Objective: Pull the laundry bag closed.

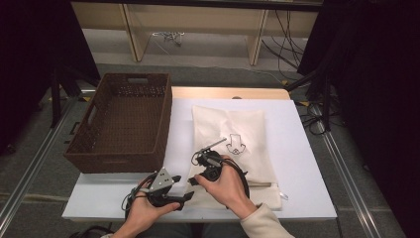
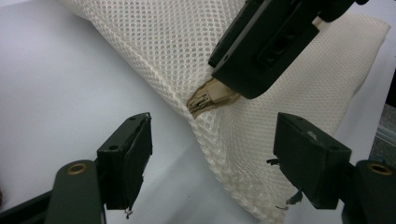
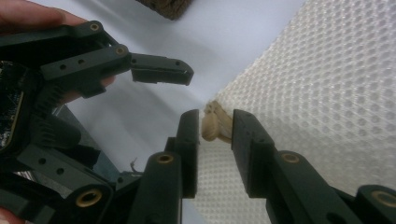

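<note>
A cream mesh bag (image 1: 242, 129) with a small black print lies flat on the white table (image 1: 302, 163). At its near left corner is a beige zipper pull (image 3: 215, 128). My right gripper (image 3: 215, 115) is shut on that pull, one pad on each side of it. In the left gripper view one of the right gripper's fingers (image 2: 261, 51) covers the top of the zipper pull (image 2: 205, 99). My left gripper (image 2: 212, 158) stands open just beside it, and the edge of the bag (image 2: 233, 154) runs between its jaws untouched. Both hands meet at the table's front in the high view.
A dark brown wicker basket (image 1: 119, 121) stands on the table's left side, beyond the left hand. White tabletop lies bare right of the bag and along the front edge. Behind the table are wooden shelf legs and cables on the floor.
</note>
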Demonstrator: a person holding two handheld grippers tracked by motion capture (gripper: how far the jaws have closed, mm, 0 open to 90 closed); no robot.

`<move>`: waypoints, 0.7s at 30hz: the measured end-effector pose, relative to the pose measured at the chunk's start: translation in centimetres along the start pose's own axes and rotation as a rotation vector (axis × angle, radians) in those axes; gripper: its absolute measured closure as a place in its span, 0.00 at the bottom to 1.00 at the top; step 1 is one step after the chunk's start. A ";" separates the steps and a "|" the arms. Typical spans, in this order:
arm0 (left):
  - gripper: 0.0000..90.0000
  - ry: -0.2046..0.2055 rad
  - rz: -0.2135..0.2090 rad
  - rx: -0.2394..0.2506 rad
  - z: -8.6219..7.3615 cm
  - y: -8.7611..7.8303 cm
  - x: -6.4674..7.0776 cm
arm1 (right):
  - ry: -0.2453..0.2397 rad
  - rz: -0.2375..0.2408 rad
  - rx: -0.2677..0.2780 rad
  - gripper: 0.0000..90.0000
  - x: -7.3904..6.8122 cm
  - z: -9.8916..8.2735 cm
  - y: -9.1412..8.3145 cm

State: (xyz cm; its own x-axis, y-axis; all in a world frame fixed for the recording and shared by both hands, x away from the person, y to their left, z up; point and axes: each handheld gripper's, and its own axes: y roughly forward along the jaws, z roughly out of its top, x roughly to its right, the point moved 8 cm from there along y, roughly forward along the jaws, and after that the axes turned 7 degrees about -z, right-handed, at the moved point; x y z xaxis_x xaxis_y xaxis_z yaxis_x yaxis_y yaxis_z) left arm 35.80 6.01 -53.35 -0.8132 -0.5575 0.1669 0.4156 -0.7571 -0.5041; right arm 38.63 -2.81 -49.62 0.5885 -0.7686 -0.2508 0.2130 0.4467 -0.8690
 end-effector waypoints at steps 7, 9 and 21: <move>0.32 -0.003 -0.005 0.004 0.0 0.0 0.1 | 0.001 -0.008 -0.017 0.88 -0.1 0.1 1.1; 0.32 -0.004 -0.005 0.003 0.0 0.1 0.0 | 0.012 0.004 -0.022 0.91 -0.3 0.1 1.3; 0.33 -0.034 -0.013 0.004 -0.2 0.2 0.1 | 0.011 0.010 -0.015 0.94 -0.5 0.2 1.8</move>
State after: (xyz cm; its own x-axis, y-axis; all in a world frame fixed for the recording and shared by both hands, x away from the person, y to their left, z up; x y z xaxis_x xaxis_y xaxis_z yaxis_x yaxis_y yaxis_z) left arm 35.75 5.84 -53.62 -0.8043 -0.5586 0.2026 0.4064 -0.7659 -0.4982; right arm 38.91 -1.52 -51.01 0.5821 -0.7690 -0.2641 0.1952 0.4475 -0.8727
